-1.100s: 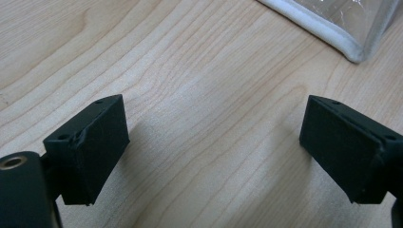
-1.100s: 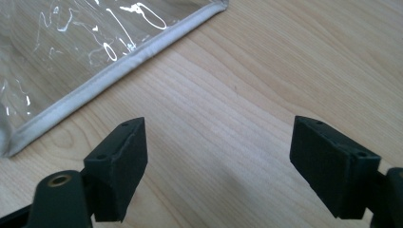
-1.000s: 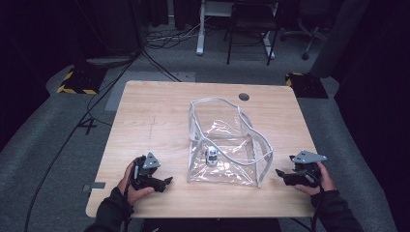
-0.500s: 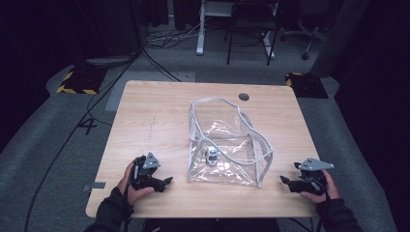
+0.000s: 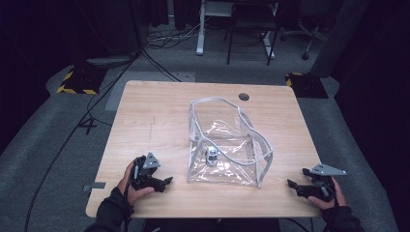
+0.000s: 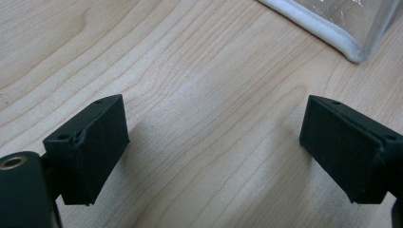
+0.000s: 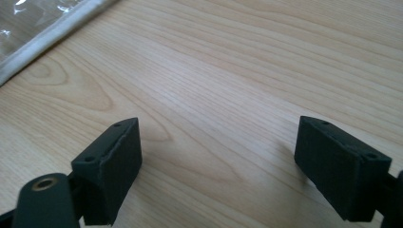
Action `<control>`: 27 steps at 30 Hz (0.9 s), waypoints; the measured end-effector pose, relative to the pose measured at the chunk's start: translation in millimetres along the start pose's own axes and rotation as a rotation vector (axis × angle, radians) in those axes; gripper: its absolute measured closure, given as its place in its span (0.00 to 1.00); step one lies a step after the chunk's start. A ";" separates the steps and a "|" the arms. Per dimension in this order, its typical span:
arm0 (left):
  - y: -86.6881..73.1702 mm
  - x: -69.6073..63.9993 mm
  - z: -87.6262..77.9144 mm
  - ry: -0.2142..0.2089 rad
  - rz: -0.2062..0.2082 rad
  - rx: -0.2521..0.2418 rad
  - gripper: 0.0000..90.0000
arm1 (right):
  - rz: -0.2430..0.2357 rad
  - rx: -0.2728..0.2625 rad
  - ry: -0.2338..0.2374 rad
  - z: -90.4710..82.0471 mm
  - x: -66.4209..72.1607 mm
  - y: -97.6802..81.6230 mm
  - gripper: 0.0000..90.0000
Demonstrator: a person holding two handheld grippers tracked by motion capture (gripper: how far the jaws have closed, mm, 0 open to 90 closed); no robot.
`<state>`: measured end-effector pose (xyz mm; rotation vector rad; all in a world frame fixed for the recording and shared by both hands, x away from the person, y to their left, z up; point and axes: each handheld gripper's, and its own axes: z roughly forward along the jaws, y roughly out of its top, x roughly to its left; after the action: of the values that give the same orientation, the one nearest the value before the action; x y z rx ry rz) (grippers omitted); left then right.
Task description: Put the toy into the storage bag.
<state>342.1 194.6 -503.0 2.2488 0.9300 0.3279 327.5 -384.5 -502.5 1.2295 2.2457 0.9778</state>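
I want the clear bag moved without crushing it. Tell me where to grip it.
Grip the clear bag by its white-trimmed rim on the right wall, coming in from the right with the open right gripper. The trim looks stiffer than the clear film, and the toy car sits low inside, away from it.

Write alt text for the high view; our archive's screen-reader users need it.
A clear plastic bag with white edging stands open mid-table, a small toy car inside it. A person's hands rest near the wooden table's front edge, the left gripper and right gripper on either side of the bag, both open and empty.
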 end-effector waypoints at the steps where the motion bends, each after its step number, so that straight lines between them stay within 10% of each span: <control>1: 0.0 -0.1 0.0 -0.002 -0.001 0.000 0.10 | 0.003 -0.004 -0.004 -1.0 -1.0 -1.6 0.18; 27: -0.1 0.0 -0.3 0.010 0.000 -0.002 0.10 | 0.033 -0.008 -0.028 -1.9 -3.8 -2.9 0.18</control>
<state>341.8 194.8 -502.9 2.2473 0.9343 0.3405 326.7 -389.4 -503.3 1.2723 2.2045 0.9742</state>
